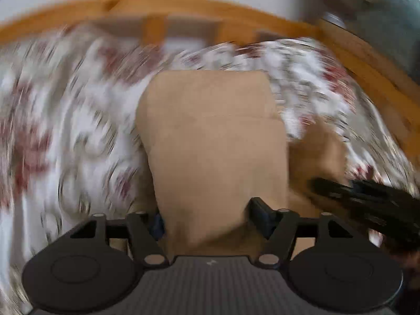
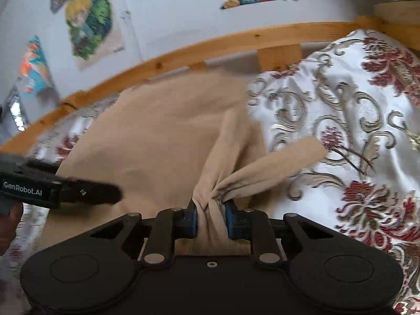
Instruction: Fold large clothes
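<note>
The right gripper (image 2: pixel 210 220) is clamped on a bunched wad of the tan garment (image 2: pixel 162 131), its blue pads (image 2: pixel 189 223) pressing the twisted cloth from both sides. The risk, as I judge it, is that this thin pinch drags the layers askew or slips out, since a loose strip trails off to the right over the floral bedspread (image 2: pixel 341 120).

The left gripper (image 1: pixel 207 220) straddles a wide folded band of the same garment; its jaws stand well apart with the cloth between them, and through the blur they seem to be gripping its edges, though I cannot tell for sure. An uneven pull between the two hands could undo the fold.

The garment lies on the bedspread, stretching away toward the far wooden bed rail (image 2: pixel 210 44).
</note>
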